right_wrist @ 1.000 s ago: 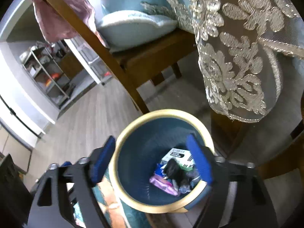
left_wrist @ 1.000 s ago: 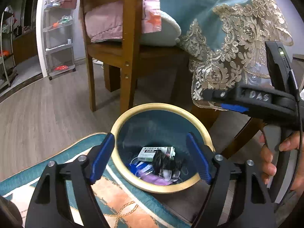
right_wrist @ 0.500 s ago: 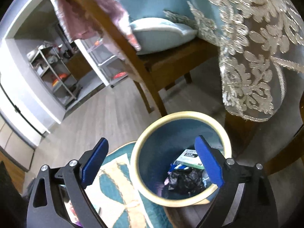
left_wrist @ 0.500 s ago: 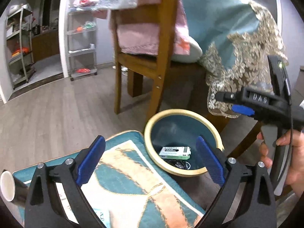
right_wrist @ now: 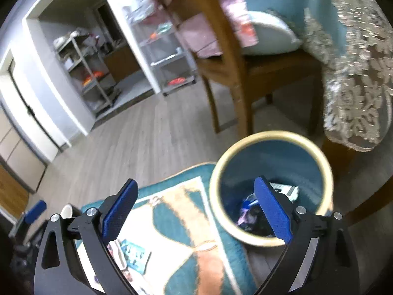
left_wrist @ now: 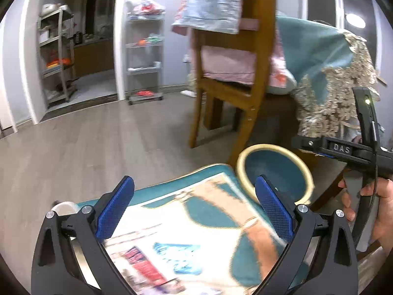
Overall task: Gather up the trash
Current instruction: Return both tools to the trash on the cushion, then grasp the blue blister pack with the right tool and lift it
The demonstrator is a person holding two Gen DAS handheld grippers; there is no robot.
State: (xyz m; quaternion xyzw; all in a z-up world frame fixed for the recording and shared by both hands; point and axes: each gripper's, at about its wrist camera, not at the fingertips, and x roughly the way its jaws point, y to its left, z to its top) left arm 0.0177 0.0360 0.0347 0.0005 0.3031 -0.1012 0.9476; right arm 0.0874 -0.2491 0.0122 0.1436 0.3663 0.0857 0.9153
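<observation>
A teal trash bin [left_wrist: 242, 169] with a cream rim stands on the floor by a chair leg. In the right wrist view the bin [right_wrist: 270, 135] holds a white box [right_wrist: 286, 189] and dark crumpled trash [right_wrist: 253, 217]. My left gripper [left_wrist: 194, 196] is open and empty above a teal, cream and orange rug [left_wrist: 221, 211]. Blurred red and blue wrappers [left_wrist: 147, 265] lie on the rug beneath it. My right gripper [right_wrist: 196, 196] is empty, its jaws opening, left of the bin, with a blue wrapper [right_wrist: 133, 255] on the rug below. A paper cup [left_wrist: 62, 207] lies at the rug's left edge.
A wooden chair [left_wrist: 255, 81] with pink cloth and a table with a teal lace-edged cloth [left_wrist: 336, 91] stand behind the bin. Grey wood floor [left_wrist: 98, 142] stretches left to metal shelf racks [left_wrist: 145, 56]. A hand [left_wrist: 378, 209] holds the right gripper's handle at the right.
Both grippers drew back and left from over the bin, which now sits to the right. The rug with its wrappers and the cup came into view. Both pairs of jaws spread wider.
</observation>
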